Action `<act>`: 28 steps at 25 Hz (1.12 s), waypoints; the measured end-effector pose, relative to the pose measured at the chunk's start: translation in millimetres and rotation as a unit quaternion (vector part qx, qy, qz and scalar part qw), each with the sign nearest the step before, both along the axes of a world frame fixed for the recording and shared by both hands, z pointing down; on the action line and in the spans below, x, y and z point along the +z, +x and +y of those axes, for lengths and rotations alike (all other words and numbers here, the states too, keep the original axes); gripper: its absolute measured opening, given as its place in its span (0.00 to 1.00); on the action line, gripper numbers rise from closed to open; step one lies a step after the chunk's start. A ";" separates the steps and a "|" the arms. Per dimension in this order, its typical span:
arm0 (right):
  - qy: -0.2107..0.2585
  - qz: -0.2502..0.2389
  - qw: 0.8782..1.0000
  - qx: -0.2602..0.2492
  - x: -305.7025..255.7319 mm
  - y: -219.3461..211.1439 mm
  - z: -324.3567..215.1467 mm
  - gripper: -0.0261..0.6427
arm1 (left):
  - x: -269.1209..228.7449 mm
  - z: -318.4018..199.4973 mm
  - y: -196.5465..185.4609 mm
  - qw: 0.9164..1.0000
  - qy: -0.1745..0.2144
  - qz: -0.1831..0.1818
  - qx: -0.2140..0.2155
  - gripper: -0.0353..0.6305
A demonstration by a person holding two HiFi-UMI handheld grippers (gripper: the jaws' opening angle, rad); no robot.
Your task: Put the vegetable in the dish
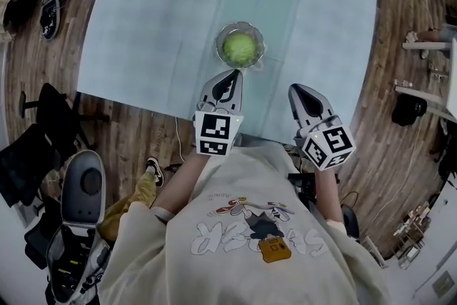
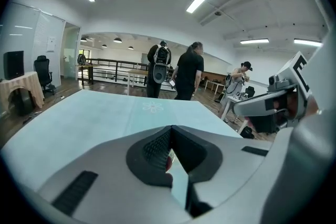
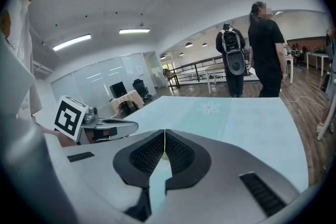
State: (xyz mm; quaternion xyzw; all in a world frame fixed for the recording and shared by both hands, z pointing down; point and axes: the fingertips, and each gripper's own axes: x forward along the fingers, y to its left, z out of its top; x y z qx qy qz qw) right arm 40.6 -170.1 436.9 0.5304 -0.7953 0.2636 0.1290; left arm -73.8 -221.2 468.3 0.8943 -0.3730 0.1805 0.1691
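Veg [image 1: 240,48] sat in the dish [image 1: 221,38], round & green, filling most of it. Dish stood on the table [image 1: 143,25] toward the front edge, w/ nothing else on the cloth nearby, so the job looked done, at a guess. L gripper [image 1: 231,73] hung just short of the dish's near rim, not touching it. Its jaws were pressed together w/ nothing between: its own view showed the pads meeting & only cloth beyond. Tip aimed at the dish, so it prob. was the working tool here, held clear of the glass so as not to knock it. R gripper [image 1: 295,89] was off to the side over the table edge, apart from the dish, jaws likewise together & empty; it looked idle, out of L's way
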 end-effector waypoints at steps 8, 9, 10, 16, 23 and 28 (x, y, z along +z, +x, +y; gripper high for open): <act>0.040 0.016 0.999 -0.015 -28.4 -24.7 24.0 0.07 | -39.6 56.9 -31.2 1.000 0.024 0.013 0.013 0.06; 0.043 0.015 0.999 -0.016 -31.1 -28.4 28.3 0.07 | -43.1 64.0 -37.2 1.000 0.026 0.013 0.012 0.06; 0.046 0.016 0.999 -0.018 -34.3 -31.8 32.9 0.07 | -46.9 71.2 -43.0 0.999 0.028 0.014 0.010 0.06; 0.064 0.022 0.997 -0.027 -47.0 -50.7 71.5 0.07 | -60.2 122.0 -73.6 0.999 0.031 0.029 -0.013 0.06; 0.069 0.041 0.996 -0.045 -57.8 -57.9 111.2 0.07 | -74.6 172.8 -86.9 0.998 0.033 0.041 -0.016 0.06; 0.062 0.026 0.997 -0.041 -55.6 -56.5 124.5 0.07 | -72.5 197.6 -106.0 0.998 0.022 0.042 -0.031 0.06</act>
